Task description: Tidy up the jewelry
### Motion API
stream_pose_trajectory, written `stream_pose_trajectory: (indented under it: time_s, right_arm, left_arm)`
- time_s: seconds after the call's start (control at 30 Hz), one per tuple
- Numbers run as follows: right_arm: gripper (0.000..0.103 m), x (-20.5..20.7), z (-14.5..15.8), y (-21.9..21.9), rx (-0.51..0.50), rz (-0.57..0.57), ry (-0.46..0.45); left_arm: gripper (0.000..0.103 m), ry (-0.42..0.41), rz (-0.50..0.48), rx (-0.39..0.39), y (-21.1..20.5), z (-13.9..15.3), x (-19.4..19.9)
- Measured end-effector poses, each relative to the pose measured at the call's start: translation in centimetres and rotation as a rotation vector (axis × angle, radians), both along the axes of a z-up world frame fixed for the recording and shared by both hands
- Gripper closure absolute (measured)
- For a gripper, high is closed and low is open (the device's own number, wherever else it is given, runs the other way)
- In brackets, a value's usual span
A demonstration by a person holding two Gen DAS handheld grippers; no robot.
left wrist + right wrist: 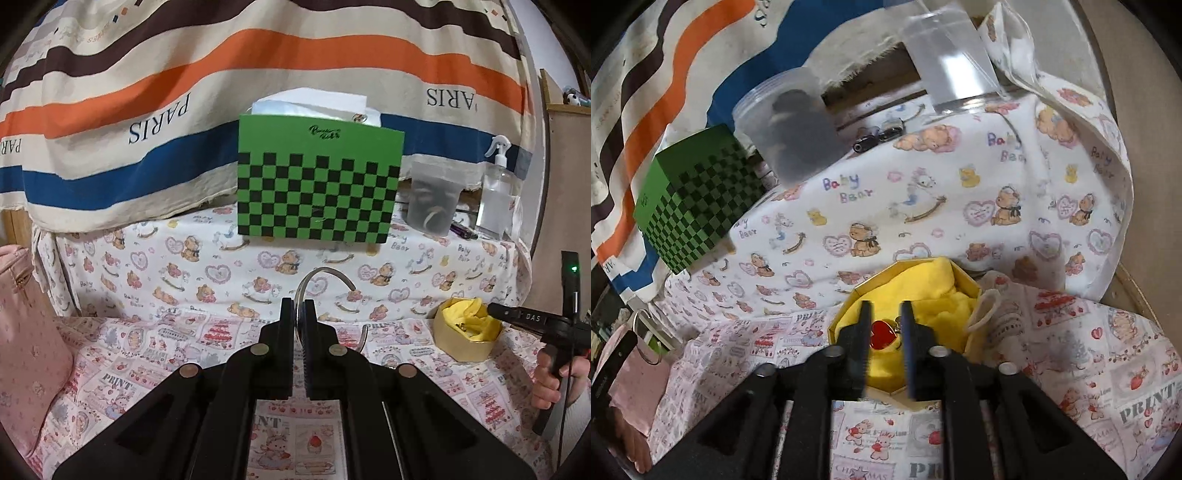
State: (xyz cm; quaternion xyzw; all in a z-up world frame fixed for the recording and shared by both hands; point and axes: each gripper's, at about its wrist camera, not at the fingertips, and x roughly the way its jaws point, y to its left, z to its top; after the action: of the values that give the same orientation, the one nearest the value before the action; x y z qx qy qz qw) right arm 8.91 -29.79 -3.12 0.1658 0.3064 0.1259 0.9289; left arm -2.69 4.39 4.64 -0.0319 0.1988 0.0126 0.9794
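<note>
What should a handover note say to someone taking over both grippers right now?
Left gripper: shut on a clear curved plastic bangle, held above the printed cloth.
Right gripper: open, over the gold octagonal box lined with yellow cloth; a red heart-shaped pendant lies between its fingers, unpinched.
Done: the pendant is in the box.
Left: the bangle is not yet put away; the green checkered box stands behind.
</note>
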Motion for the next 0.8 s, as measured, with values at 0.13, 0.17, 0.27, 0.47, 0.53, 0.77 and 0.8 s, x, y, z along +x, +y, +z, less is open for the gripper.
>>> stream_pose_trajectory:
  time_s: [0.13, 0.17, 0.27, 0.47, 0.53, 0.77, 0.8]
  right_arm:
    - [0.053, -0.6, 0.8, -1.3, 0.021, -0.066, -0.028]
    - [0.047, -0.8, 1.2, -1.8, 0.031, -0.076, -0.036]
    - [0.040, -1.6, 2.0, -3.3, 0.065, -0.137, -0.039]
    - [0.036, -1.8, 2.4, -5.0, 0.040, -0.227, -0.034]
    - [0.036, -1.6, 2.0, -5.9, 0.069, -0.242, -0.005]
    - [0.036, -0.9, 0.5, -8.7, 0.179, -0.296, 0.132]
    - [0.036, -0.9, 0.5, -9.1, 0.192, -0.300, 0.156]
  left_arm:
    - [0.100, -0.014, -0.027, 0.016, -1.4, 0.8, -0.2]
    - [0.100, -0.011, -0.034, 0.021, -2.0, 1.0, -0.1]
    - [0.100, 0.007, -0.090, 0.016, -4.2, 1.8, 0.7]
    - [0.100, 0.011, -0.212, -0.001, -10.2, 3.3, 3.0]
    - [0.100, -0.013, -0.248, -0.020, -12.2, 3.5, 3.8]
    - [0.100, 0.128, -0.305, -0.006, -19.2, 2.0, 9.6]
    - [0.100, 0.180, -0.311, -0.050, -19.6, 1.2, 11.0]
